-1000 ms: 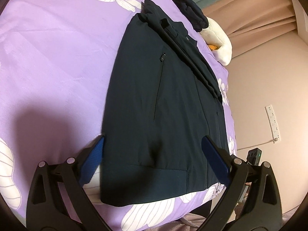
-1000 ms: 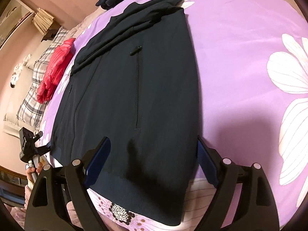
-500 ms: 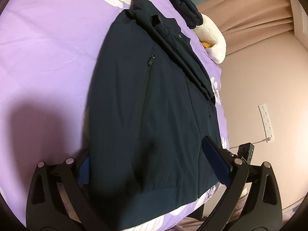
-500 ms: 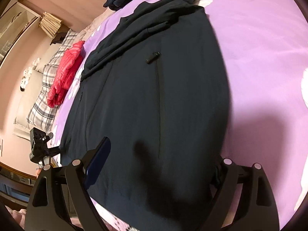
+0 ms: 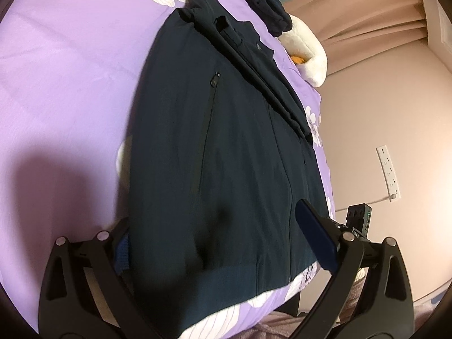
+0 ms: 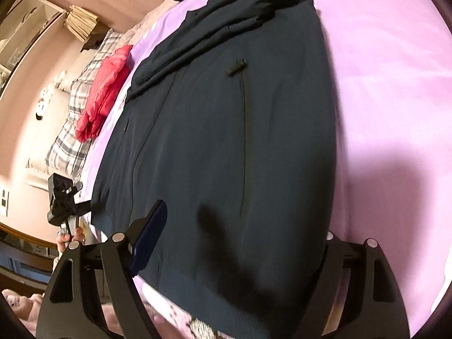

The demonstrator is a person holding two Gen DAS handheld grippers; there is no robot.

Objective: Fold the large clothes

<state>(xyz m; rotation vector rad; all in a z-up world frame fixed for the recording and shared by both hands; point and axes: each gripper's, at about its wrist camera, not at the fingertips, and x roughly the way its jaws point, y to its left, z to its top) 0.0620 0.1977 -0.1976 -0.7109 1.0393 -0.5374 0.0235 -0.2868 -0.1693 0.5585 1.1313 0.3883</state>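
A large dark navy jacket point(image 5: 214, 147) lies flat on a purple flowered bedsheet point(image 5: 62, 73), sleeves folded across its far part; it also shows in the right wrist view point(image 6: 226, 130). My left gripper point(image 5: 217, 243) is open, its jaws straddling the jacket's ribbed hem corner, the left pad tucked under the fabric's edge. My right gripper point(image 6: 240, 243) is open over the other hem corner, its right pad hidden under the jacket's edge.
A dark garment point(image 5: 268, 14) and a white plush toy point(image 5: 308, 62) lie at the far end of the bed. A red jacket point(image 6: 104, 90) rests on a plaid pillow point(image 6: 67, 130). A wall socket strip point(image 5: 388, 172) is on the wall beyond the bed's edge.
Both grippers have moved forward onto the jacket's hem; each one's outer pad has slid under the fabric's side edge. The jaws stay open.
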